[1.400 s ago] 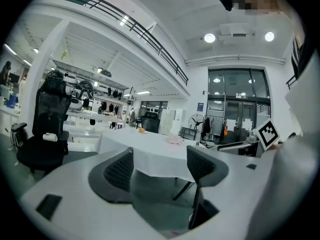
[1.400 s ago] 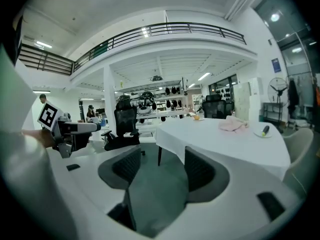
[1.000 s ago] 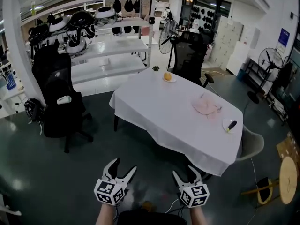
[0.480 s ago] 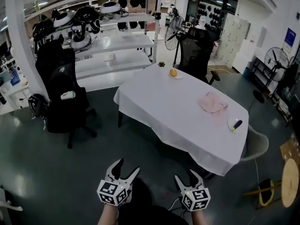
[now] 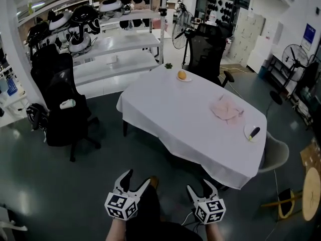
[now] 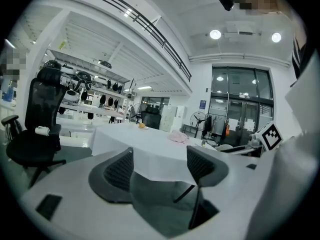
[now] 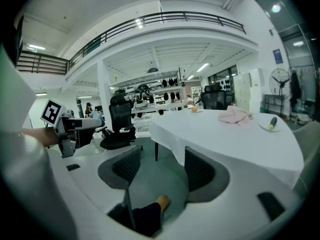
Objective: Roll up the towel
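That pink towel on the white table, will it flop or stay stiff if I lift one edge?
Probably floppy: the pink towel lies crumpled in soft folds, so a lifted edge should drape. It looks thin, so likely light. Pushed, it may bunch up on the tablecloth rather than slide.

Dark glossy floor (image 5: 30, 185), white-clothed table (image 5: 170, 119), black office chairs (image 5: 62, 117), white shelving (image 5: 120, 64) behind, standing fan (image 5: 294, 64), round ceiling lights (image 6: 215, 34)

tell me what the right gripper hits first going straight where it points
The right gripper would likely meet the draped near edge of the white tablecloth; depth is unclear, so possibly the floor first.
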Demonstrator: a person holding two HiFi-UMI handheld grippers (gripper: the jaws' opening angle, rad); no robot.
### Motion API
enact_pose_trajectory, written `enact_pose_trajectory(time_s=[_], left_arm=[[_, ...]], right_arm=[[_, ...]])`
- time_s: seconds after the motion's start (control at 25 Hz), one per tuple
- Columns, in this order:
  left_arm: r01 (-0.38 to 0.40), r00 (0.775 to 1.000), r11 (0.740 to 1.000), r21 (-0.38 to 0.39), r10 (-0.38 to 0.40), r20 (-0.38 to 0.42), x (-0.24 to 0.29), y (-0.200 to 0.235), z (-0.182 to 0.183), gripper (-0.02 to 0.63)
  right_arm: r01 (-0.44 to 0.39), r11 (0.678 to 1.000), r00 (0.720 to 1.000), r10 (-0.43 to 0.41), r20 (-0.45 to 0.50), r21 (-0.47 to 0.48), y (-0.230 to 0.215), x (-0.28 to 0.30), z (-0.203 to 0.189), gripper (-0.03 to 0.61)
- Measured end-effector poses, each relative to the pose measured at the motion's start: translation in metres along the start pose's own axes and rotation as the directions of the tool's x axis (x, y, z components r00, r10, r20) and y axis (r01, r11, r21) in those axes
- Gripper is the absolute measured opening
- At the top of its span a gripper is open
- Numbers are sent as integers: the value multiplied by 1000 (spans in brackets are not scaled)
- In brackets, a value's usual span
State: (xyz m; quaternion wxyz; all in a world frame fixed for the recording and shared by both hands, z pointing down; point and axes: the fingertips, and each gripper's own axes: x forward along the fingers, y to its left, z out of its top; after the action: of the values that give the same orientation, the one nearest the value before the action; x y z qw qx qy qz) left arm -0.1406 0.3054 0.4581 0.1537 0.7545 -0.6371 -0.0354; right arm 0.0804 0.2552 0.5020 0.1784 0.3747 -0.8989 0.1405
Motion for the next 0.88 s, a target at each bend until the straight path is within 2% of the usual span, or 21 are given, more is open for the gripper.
enact_pose_trajectory(time_s=[0.24,0.88], left_arm=[[10,1000,1000,2,-10,1,43,22,16,348],[69,997,997,44,-70,19,180,113,101,348]], right_arm=[[2,1000,1000,-2,8,-3,-17,39,26,271],[59,998,997,-59,57,2,-61,171,133,268]])
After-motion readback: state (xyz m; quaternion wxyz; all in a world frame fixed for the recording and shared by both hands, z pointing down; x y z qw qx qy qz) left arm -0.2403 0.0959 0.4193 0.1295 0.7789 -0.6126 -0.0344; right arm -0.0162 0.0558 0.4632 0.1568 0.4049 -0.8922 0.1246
